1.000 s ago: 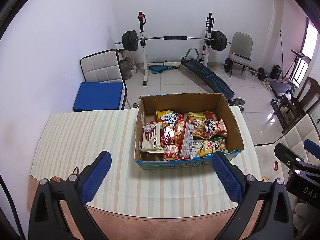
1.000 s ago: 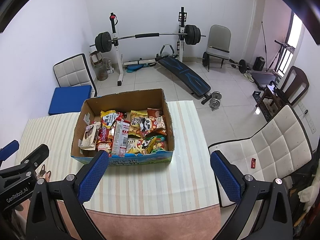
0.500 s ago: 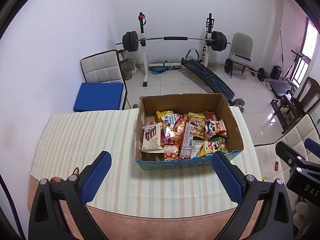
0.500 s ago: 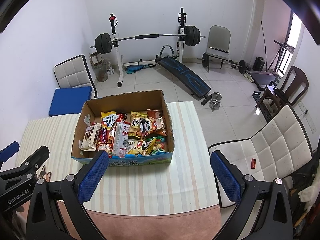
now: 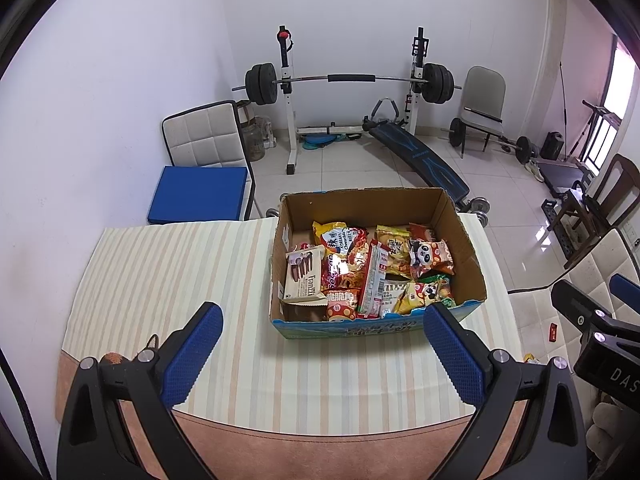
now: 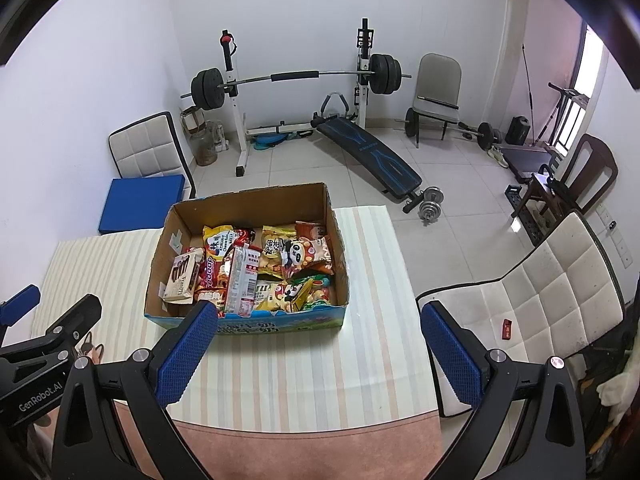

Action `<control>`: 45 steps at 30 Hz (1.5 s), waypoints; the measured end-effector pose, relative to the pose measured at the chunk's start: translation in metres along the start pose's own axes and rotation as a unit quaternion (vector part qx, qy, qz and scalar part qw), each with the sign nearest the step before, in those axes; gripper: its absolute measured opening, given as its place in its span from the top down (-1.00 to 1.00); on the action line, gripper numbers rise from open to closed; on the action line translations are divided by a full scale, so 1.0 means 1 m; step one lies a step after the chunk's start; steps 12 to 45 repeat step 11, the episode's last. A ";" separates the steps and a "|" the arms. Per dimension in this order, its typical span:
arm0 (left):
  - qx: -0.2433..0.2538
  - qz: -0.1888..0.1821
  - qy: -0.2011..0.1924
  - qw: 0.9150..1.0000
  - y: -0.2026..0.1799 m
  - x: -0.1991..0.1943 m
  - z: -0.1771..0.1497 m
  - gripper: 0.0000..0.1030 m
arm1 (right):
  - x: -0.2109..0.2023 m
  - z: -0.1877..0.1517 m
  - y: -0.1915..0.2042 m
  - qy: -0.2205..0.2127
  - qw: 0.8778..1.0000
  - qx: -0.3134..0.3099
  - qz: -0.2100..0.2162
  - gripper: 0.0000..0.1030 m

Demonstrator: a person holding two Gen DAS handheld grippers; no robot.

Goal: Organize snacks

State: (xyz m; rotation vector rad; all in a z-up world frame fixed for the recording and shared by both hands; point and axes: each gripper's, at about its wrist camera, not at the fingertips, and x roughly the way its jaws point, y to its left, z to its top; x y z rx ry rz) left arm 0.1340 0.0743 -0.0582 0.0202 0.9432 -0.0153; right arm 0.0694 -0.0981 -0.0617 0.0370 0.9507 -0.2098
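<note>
All snack packets point(image 5: 372, 268) lie inside the cardboard box point(image 5: 360, 200), fitting sorted or unsorted stock; left gripper point(image 5: 322, 350) and right gripper point(image 6: 320, 348) hover before it, both spread wide and empty.

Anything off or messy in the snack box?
The snacks are jumbled in the cardboard box, packets overlapping at mixed angles. A long red packet lies slanted across the others. Nothing has spilled onto the striped tablecloth.

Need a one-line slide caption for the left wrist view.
Open left gripper poised before a brown cardboard box of snack packets on a striped tablecloth.
</note>
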 end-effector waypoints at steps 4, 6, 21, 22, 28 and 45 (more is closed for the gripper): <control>0.002 0.002 -0.001 1.000 0.000 0.000 0.000 -1.00 | 0.000 0.000 0.000 0.000 1.000 0.000 0.000 -1.00; 0.002 0.006 -0.003 1.000 0.000 -0.001 0.000 -1.00 | 0.000 0.000 0.000 0.000 1.000 0.000 0.000 -1.00; 0.002 0.005 -0.007 1.000 0.002 -0.005 -0.001 -1.00 | 0.000 0.000 -0.001 0.000 1.000 0.002 -0.001 -1.00; 0.002 0.005 -0.007 1.000 0.002 -0.005 -0.001 -1.00 | 0.000 0.000 -0.001 0.000 1.000 0.002 -0.001 -1.00; 0.002 0.005 -0.007 1.000 0.002 -0.005 -0.001 -1.00 | 0.000 0.000 -0.001 0.000 1.000 0.002 -0.001 -1.00; 0.002 0.005 -0.007 1.000 0.002 -0.005 -0.001 -1.00 | 0.000 0.000 -0.001 0.000 1.000 0.002 -0.001 -1.00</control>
